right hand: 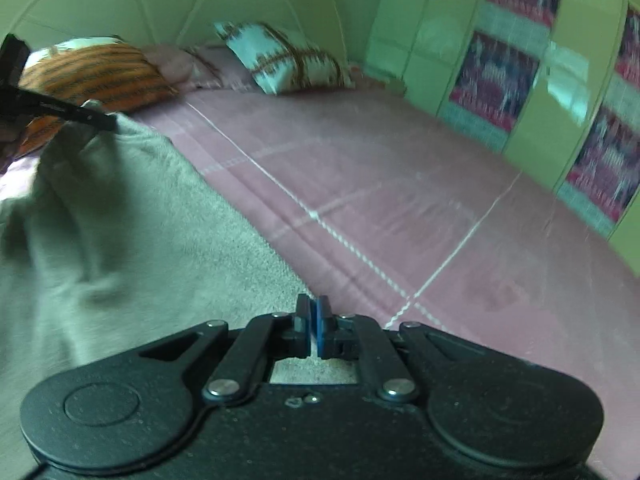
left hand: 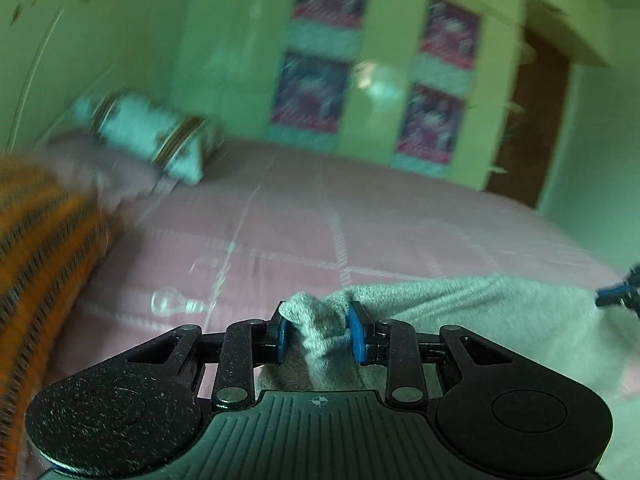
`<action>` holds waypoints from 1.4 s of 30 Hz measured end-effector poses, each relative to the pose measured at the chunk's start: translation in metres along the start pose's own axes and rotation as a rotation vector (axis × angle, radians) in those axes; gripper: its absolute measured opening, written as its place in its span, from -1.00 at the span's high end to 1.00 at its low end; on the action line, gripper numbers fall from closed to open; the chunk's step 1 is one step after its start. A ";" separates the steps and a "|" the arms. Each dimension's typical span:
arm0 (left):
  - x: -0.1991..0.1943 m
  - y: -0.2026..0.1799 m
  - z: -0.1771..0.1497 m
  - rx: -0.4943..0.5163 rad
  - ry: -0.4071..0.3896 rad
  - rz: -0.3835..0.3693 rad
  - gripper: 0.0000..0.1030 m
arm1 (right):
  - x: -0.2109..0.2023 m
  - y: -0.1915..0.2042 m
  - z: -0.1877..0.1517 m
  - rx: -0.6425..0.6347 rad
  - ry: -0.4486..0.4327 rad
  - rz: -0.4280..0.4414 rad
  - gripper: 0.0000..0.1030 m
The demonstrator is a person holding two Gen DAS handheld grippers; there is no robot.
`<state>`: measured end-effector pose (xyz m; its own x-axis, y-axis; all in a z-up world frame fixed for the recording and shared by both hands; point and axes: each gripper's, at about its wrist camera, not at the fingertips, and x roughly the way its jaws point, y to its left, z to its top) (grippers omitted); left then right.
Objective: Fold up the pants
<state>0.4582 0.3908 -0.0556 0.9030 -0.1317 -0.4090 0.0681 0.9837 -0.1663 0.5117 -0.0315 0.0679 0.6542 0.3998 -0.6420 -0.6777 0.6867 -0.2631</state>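
The left hand-held gripper [left hand: 318, 332] was clamped on a bunched corner of the grey pants [left hand: 480, 320]; the fabric filled the gap between its two blue pads [left hand: 357, 334], and a small peak of cloth stood up above them. From that corner the pants stretched to the right across the pink bed [left hand: 320, 220], lifted a little from the sheet. At the right edge of the left wrist view a small part of the right hand-held gripper [left hand: 620, 290] touched the same cloth.

In the right wrist view the right hand-held gripper [right hand: 313, 320] had its pads pressed together, with only a thin line between them. The edge of the pants [right hand: 140, 220] ran to these pads, and grey fabric showed in the opening just behind them, so it held a thin edge of the cloth. The pants hung in a wide sheet toward the left, up to the left hand-held gripper [right hand: 96, 120], which gripped the far corner.

At the head of the bed [right hand: 400, 200] lay an orange striped pillow [right hand: 100, 76] and a white patterned pillow [right hand: 280, 60]. A green wardrobe [right hand: 560, 80] with dark pictures on its doors stood beside the bed. Both views were rather blurred.
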 end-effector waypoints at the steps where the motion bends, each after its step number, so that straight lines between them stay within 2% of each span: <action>1: -0.015 -0.003 0.001 0.022 -0.017 -0.023 0.40 | -0.020 0.008 -0.001 -0.019 -0.015 -0.009 1.00; 6: -0.091 -0.019 -0.020 0.086 -0.032 -0.099 0.29 | -0.097 0.062 -0.026 -0.123 -0.031 -0.032 1.00; 8: -0.118 -0.028 -0.044 0.080 -0.005 -0.069 -0.04 | -0.121 0.093 -0.051 -0.160 -0.026 -0.049 1.00; 9: -0.131 -0.031 -0.057 0.065 0.008 -0.046 -0.12 | -0.131 0.110 -0.067 -0.179 -0.025 -0.065 1.00; 10: -0.145 -0.033 -0.072 0.026 0.021 -0.037 -0.23 | -0.138 0.124 -0.081 -0.191 -0.022 -0.079 0.89; 11: -0.153 -0.032 -0.089 -0.024 0.060 -0.036 -0.28 | -0.147 0.137 -0.098 -0.179 -0.017 -0.098 0.61; 14: -0.177 -0.038 -0.128 -0.153 0.131 0.010 -0.30 | -0.173 0.152 -0.136 0.018 0.011 -0.069 0.66; 16: -0.187 -0.044 -0.143 -0.228 0.153 0.097 -0.30 | -0.184 0.153 -0.153 0.147 0.015 -0.077 0.66; 18: -0.201 -0.045 -0.153 -0.375 0.135 0.130 -0.30 | -0.188 0.149 -0.160 0.272 0.014 -0.091 0.66; 21: -0.224 -0.052 -0.160 -0.533 0.038 0.106 -0.30 | -0.190 0.132 -0.161 0.404 -0.030 -0.114 0.63; 25: -0.211 -0.063 -0.161 -0.663 0.021 0.024 -0.30 | -0.174 0.096 -0.159 0.634 -0.053 -0.113 0.52; 28: -0.191 -0.065 -0.161 -0.720 0.036 0.011 -0.30 | -0.148 0.059 -0.164 0.855 -0.044 -0.075 0.39; 30: -0.174 -0.062 -0.161 -0.776 0.063 0.013 -0.30 | -0.133 0.048 -0.177 0.971 -0.038 -0.052 0.37; 37: -0.139 -0.052 -0.165 -0.842 0.086 0.001 -0.29 | -0.076 0.019 -0.203 1.227 -0.012 0.004 0.36; 38: -0.137 -0.052 -0.164 -0.840 0.086 0.006 -0.25 | -0.067 0.015 -0.206 1.263 0.004 0.014 0.37; 40: -0.135 -0.050 -0.163 -0.833 0.092 0.015 0.32 | -0.058 0.011 -0.210 1.315 -0.002 0.028 0.39; 41: -0.136 -0.048 -0.163 -0.833 0.103 0.016 0.37 | -0.055 0.010 -0.209 1.324 -0.008 0.034 0.38; 42: -0.136 -0.046 -0.162 -0.827 0.113 0.011 0.41 | -0.051 0.008 -0.207 1.323 -0.010 0.036 0.47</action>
<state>0.2633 0.3438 -0.1377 0.8509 -0.1769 -0.4946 -0.3139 0.5838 -0.7488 0.4036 -0.1727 -0.0508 0.6494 0.4304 -0.6270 0.1388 0.7435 0.6542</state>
